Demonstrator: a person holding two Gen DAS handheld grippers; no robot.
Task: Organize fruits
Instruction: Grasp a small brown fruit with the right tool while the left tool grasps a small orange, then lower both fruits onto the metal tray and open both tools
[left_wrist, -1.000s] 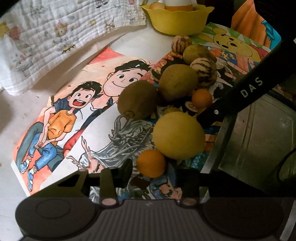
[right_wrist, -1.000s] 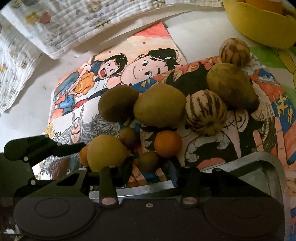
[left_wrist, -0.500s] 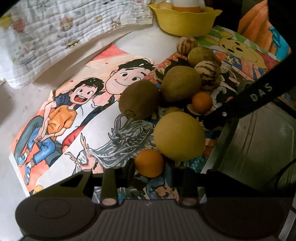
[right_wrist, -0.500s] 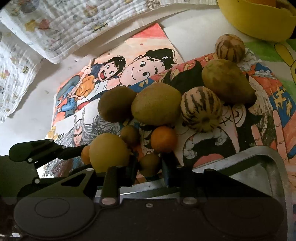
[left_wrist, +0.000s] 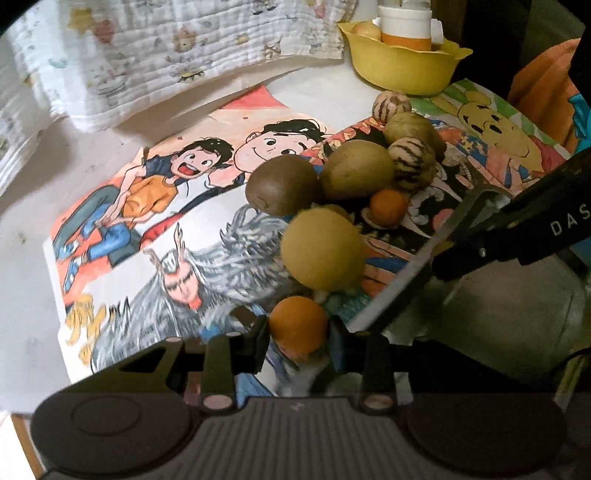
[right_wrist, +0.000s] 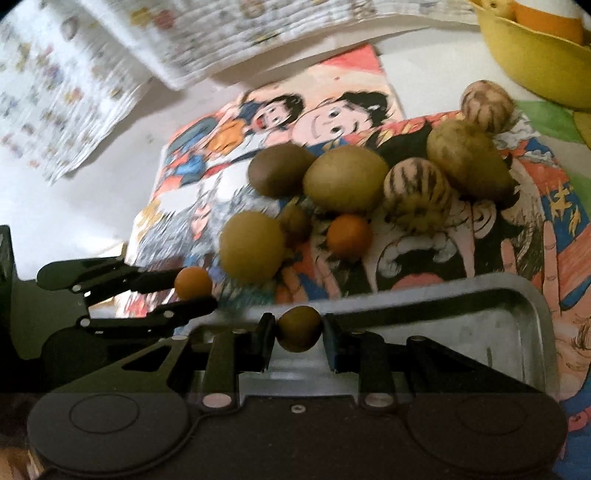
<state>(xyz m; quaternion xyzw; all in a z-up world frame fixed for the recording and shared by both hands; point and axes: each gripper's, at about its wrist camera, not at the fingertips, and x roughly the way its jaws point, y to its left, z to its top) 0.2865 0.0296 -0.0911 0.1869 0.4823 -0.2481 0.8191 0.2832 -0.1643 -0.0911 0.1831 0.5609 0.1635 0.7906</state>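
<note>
Left wrist view: left gripper (left_wrist: 298, 341) tilted downward, jaws just closed on small orange fruit (left_wrist: 298, 329), above cartoon mat (left_wrist: 177, 236). Fruit pile (left_wrist: 347, 184) just beyond; metal tray (left_wrist: 517, 295) to right.

Right wrist view: right gripper (right_wrist: 298, 341) clamps small olive-brown fruit (right_wrist: 298, 328) over tray rim (right_wrist: 443, 295). Yellow bowl (right_wrist: 532, 62) far corner.

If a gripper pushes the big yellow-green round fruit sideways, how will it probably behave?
The big yellow-green fruit looks round and smooth, so it would probably roll. It sits against the small orange fruit and other fruit, so these may shift too. It likely feels fairly heavy.
</note>
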